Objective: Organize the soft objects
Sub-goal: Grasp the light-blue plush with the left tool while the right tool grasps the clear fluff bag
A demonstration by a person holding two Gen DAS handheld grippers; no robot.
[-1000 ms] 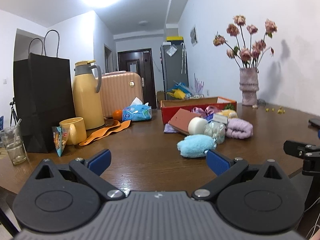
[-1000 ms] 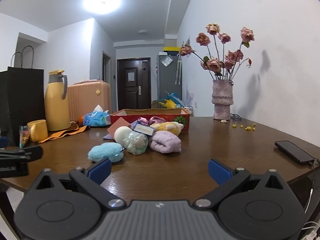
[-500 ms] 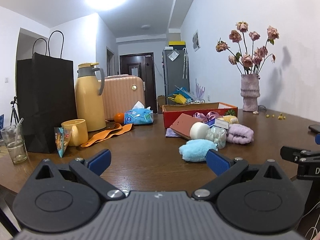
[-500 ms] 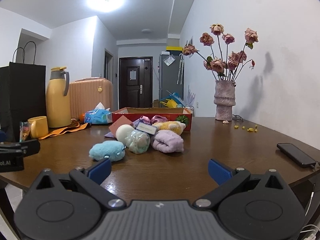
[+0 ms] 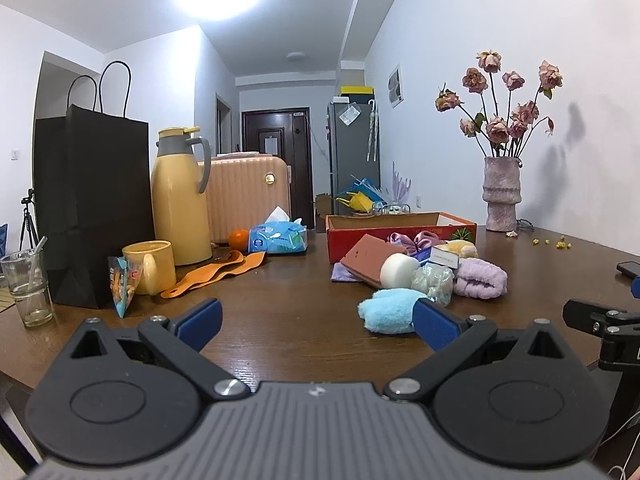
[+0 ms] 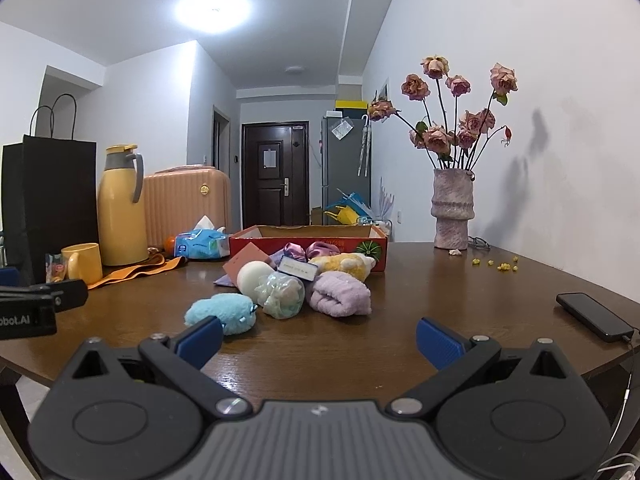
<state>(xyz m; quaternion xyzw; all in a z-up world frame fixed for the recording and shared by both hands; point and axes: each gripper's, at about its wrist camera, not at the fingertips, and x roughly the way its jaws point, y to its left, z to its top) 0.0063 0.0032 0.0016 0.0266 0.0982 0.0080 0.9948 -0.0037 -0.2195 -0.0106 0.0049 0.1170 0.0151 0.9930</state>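
Observation:
A heap of soft things lies on the brown table in front of a red cardboard box (image 6: 360,246) (image 5: 400,228). Nearest is a fluffy light-blue toy (image 6: 222,312) (image 5: 390,310). Behind it sit a bagged mesh puff (image 6: 282,294) (image 5: 434,282), a white ball (image 6: 254,276) (image 5: 396,270), a rolled lilac towel (image 6: 340,294) (image 5: 480,280), a yellow plush (image 6: 344,262) and purple satin scrunchies (image 6: 316,248). My left gripper (image 5: 316,318) and right gripper (image 6: 318,334) hover open over the near table edge, short of the heap, holding nothing.
On the left stand a black paper bag (image 5: 90,200), a yellow thermos (image 5: 180,200), a yellow mug (image 5: 150,266), a glass (image 5: 26,280), orange cloth strips (image 5: 216,270) and a tissue pack (image 5: 278,236). A vase of dried roses (image 6: 452,208) and a phone (image 6: 594,316) are on the right.
Both grippers have dropped slightly and levelled, so the table looks flatter. Both stay open; nothing on the table has moved.

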